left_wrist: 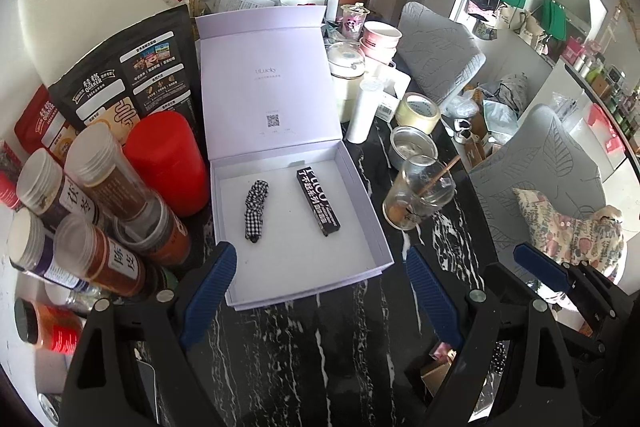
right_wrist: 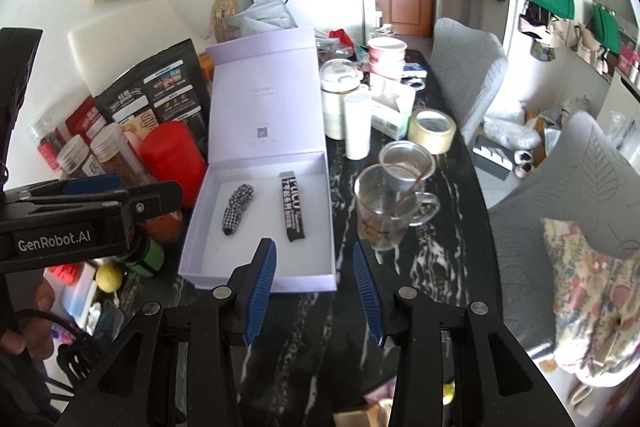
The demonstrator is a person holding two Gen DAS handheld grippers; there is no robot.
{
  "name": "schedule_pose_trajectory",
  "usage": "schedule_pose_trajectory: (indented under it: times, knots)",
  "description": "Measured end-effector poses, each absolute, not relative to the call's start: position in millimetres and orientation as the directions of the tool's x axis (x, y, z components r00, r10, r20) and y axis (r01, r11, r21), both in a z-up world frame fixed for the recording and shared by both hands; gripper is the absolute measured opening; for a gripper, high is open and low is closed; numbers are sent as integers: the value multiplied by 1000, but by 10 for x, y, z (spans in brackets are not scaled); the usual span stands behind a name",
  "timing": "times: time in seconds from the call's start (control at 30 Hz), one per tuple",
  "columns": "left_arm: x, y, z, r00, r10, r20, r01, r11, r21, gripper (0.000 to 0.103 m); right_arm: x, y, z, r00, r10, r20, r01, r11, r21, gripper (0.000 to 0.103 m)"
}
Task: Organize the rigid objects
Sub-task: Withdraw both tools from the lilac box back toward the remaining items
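inside the open lilac box: checked fabric piece left, black tube box right, both lying lengthwise near-to-far. left gripper and right gripper hover level at its near edge, jaws apart, empty.

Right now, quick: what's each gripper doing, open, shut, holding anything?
Left gripper: open, holding nothing, in front of the white box.
Right gripper: open, holding nothing.

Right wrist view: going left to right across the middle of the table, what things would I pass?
Red plastic canister → black-and-white checked fabric piece → slim black printed carton, both inside the open lilac gift box → clear glass mug holding a stick.
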State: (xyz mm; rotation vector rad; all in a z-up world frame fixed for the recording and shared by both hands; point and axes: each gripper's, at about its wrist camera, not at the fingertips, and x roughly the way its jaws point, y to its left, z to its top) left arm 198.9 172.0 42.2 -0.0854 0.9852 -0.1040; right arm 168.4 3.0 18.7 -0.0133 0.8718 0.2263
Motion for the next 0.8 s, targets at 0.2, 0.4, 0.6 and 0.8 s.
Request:
schedule_pose_trajectory:
  times: [0.2, 0.4, 0.6, 0.8]
  knots:
    - [1740, 1500, 462, 557, -127, -821, 53, 992, -118, 88, 1460, -212, 258, 630, 202, -750, -211, 974, 86, 40]
    - [1496, 1227, 481, 560, -120, -820, 56, 993, -106, 88, 1249, -460, 312, 637, 211, -742, -223, 971, 85, 42]
    - [1275, 999, 499, 564, -114, -818, 53, 993, -103, 88, 1033, -715, 351, 643, 222, -733, -234, 968, 88, 42]
    - [1039, 750, 475, 566, -117, -816, 43, 993, -113, 88, 843, -934, 369, 645, 230, -728, -252, 964, 81, 42]
